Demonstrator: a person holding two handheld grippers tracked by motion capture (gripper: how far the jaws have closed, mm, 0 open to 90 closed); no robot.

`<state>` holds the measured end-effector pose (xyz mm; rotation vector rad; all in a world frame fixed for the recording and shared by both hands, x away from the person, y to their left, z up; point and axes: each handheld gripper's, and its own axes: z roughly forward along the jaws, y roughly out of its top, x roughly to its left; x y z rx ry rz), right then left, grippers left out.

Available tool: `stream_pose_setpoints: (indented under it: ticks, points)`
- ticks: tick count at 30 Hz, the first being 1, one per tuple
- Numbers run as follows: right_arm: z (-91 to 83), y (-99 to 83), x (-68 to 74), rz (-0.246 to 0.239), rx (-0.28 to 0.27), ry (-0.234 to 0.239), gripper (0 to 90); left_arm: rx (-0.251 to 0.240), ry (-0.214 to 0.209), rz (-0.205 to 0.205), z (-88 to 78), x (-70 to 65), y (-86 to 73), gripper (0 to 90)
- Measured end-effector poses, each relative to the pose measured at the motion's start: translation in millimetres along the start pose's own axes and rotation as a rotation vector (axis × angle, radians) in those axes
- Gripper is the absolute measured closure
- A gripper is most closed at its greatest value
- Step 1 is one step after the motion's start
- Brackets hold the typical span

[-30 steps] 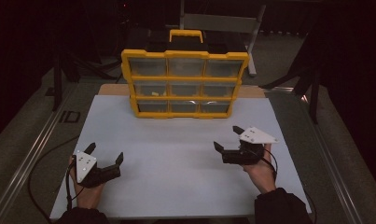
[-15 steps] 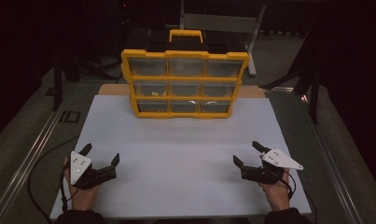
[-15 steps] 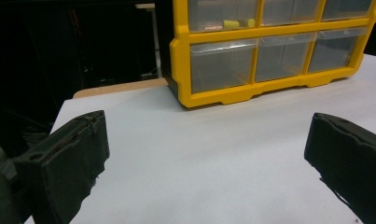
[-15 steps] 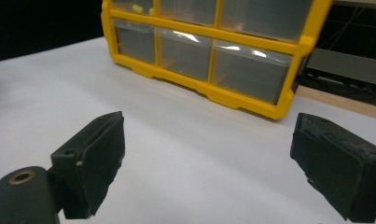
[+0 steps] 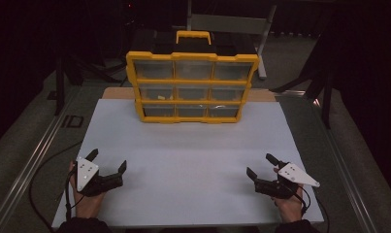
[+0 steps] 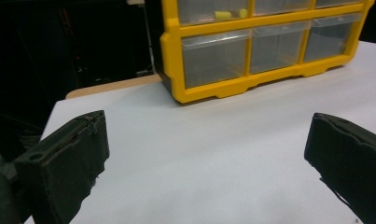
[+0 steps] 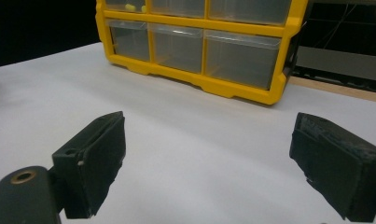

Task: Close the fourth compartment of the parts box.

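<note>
A yellow drawer organizer with clear drawers and a black top with a yellow handle stands at the far middle of the white table. Small yellow pieces lie in its middle-left drawer. My left gripper rests near the front left corner, open, with nothing between its jaws. My right gripper is at the front right, also open and empty. In the left gripper view the organizer is ahead beyond the left gripper. The right gripper view has the right gripper facing the organizer across bare tabletop.
A wooden strip shows behind the white board. A metal rail runs along the table's left side, with a cable trailing from the left gripper. Dark stands and a grey frame are behind the organizer.
Both grippers have drawn back toward the near edge of the table. The right one moved farthest, back and to the right. The organizer has not moved.
</note>
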<state>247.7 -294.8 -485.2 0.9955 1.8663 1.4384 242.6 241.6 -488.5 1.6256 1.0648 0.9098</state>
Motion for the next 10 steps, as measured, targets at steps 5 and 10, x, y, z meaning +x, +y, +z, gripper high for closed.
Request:
stream_pose_setpoints:
  ticks: [5, 10]
  points:
    - [0.2, -1.5, -1.0, 0.001, 0.006, 0.002, 10.5, 0.015, -0.007, 0.009, 4.1, -2.8, -1.3, 0.8]
    - [0.2, -3.0, -3.6, 0.009, 0.029, -0.007, 10.4, 0.03, -0.01, 0.015, 7.4, -4.5, -2.4, 0.8]
